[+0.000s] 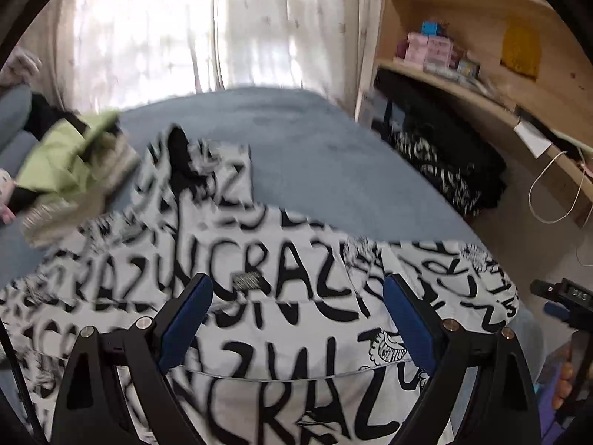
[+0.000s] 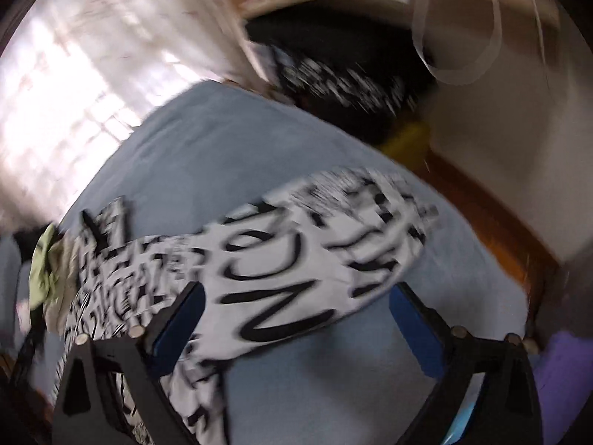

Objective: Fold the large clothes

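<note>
While both sets of jaws stood wide apart and held nothing, the left gripper point(image 1: 296, 319) hovered over the graffiti-lettered white garment point(image 1: 296, 285) spread on the blue bedspread point(image 1: 307, 148), and the right gripper point(image 2: 296, 319) over its outer edge. A clean fold probably called for pinching matching corners and keeping the hem taut. Beyond lay a green garment point(image 1: 63, 163), then curtains point(image 1: 259, 26)

"CRAZ" lettering in black, repeated across the white garment point(image 1: 296, 296)
</note>
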A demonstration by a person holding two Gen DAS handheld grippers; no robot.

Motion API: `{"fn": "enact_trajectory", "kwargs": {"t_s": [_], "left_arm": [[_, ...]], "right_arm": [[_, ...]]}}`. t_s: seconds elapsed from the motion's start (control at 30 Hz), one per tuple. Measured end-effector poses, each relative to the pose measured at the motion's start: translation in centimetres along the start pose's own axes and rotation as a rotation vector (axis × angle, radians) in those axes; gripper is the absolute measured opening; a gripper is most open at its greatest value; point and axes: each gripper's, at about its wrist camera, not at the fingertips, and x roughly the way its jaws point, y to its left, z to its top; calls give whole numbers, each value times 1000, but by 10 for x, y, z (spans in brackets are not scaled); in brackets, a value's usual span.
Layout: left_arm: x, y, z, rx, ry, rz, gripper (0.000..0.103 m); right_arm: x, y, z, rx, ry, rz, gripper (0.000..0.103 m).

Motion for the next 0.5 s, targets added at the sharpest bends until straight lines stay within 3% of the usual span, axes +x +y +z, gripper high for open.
{"fn": "enact_trajectory", "kwargs": {"t_s": [0.1,0.17,0.23,0.37,0.43,0.5], "left_arm": [[33,-5,-12,-12,58,-23,91],[50,-8,-20,-25,88,-40,79],[64,-12,-26,-22,122,-41,73],[78,-16,-35,-24,156,-43,62],[79,-16,-36,-18,153,-46,51],[77,-17,-35,4,147,-56,17]], "right_arm": [[35,-37,0,139,80,0,90],[53,-54,0,197,111,13,87],[65,-64,-1,246,114,47,82],[79,-66,4,269,90,54,81],[88,-60,5,239,111,64,81],[98,-54,9,210,119,41,81]]}}
